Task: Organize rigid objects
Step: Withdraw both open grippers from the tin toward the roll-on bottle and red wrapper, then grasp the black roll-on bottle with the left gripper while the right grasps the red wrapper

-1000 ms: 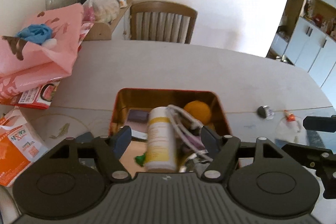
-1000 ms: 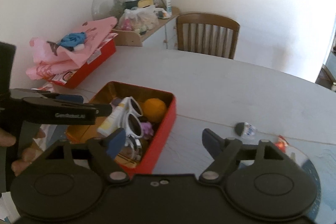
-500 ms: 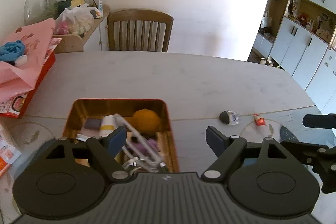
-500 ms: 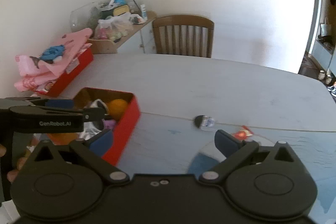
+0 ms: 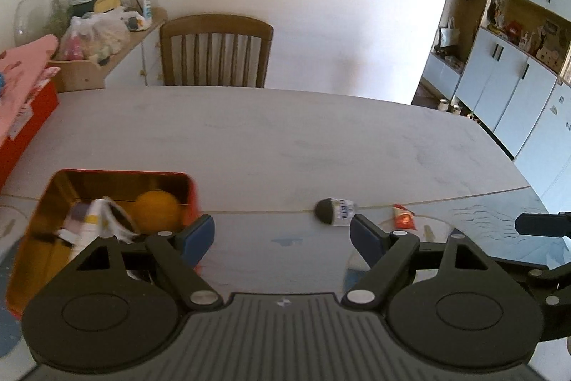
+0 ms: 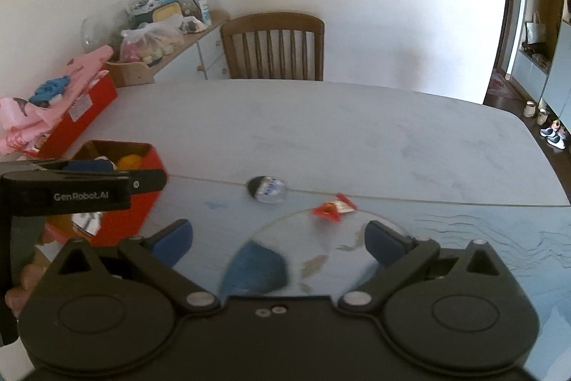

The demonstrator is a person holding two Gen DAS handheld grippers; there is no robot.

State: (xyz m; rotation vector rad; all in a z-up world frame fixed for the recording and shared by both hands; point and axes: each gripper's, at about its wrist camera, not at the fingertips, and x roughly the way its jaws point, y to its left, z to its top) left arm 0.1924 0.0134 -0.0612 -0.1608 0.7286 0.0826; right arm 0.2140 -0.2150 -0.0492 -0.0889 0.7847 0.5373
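Dining table (image 5: 285, 138) surface, pale and mostly bare, serves as my work area; a wooden chair (image 5: 214, 50) stands at its far edge. Reference landmark: the red tin (image 5: 192, 191).

Status, done: the red tin already holds an orange ball (image 5: 157, 209), a white bottle (image 5: 87, 227) and a pair of white-framed glasses (image 5: 114, 220), packed close together. Other contents are too blurred to identify.

Status, remaining: two items lie on the table outside the tin. A small clear bottle with a dark cap (image 6: 267, 190) lies on its side to the right of the tin, well apart from it. A red sachet (image 6: 333, 206) lies further right, beyond that bottle.

Claw state: my left gripper (image 5: 282, 234) has its jaws spread, having just been opening, with nothing between them. My right gripper (image 6: 278, 236) stands spread fully, also just opened, and empty.

Judgement: sorting is well advanced; I estimate two pickups remain, the small bottle likely first.
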